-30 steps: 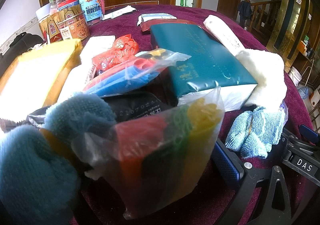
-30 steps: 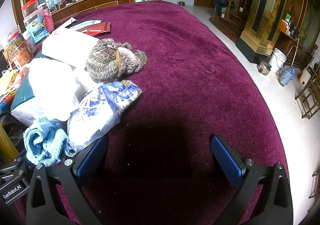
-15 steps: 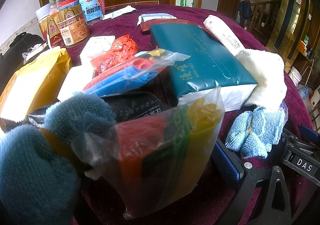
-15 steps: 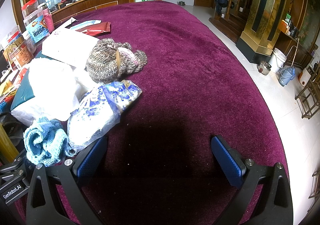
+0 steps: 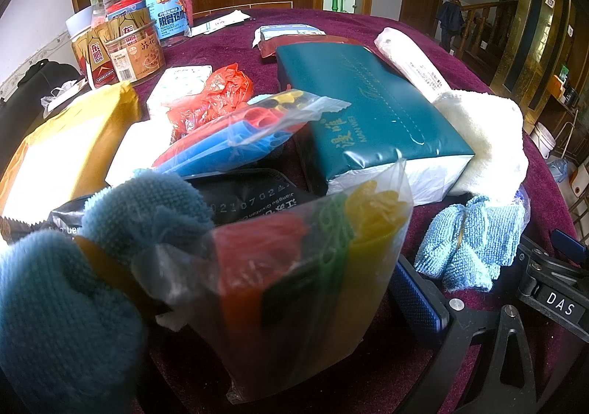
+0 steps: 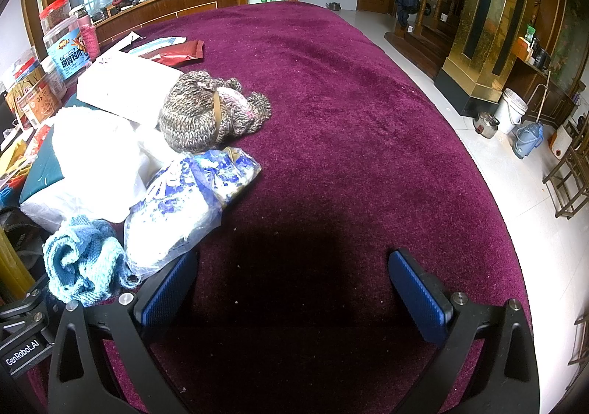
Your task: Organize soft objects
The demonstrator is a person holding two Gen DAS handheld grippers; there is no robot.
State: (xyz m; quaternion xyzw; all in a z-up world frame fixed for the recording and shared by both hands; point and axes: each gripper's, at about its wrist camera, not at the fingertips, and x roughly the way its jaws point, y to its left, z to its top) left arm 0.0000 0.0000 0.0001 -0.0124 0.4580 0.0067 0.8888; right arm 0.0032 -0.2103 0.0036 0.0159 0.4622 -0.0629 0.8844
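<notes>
Landmark: green tissue pack (image 5: 368, 108), lying flat mid-clutter on the purple table (image 6: 349, 119)

- Left gripper (image 5: 294, 303): only its right blue pad (image 5: 418, 298) shows; a clear bag of coloured pieces (image 5: 305, 266) sits between the fingers and hides the other one. Cannot tell whether the jaws grip the bag or just stand around it. Bag lies in front of the pack, nearest the camera
- Teal cloth (image 5: 92, 259), bundled with a band, in front-left of the pack, touching the bag. Probably one of the soft things to sort
- Light blue knit cloth (image 5: 475, 237) in front-right of the pack; white towel (image 5: 482, 141) against the pack's right side
- Right gripper (image 6: 291, 288): jaws wide apart, nothing between them, hovering over bare table right of the pack; likely kept there as the clear drop zone
- Knit hat (image 6: 210, 112) and blue-white bag (image 6: 187, 200) lie right of the pack, at the clutter's edge, easiest for the right side to reach
</notes>
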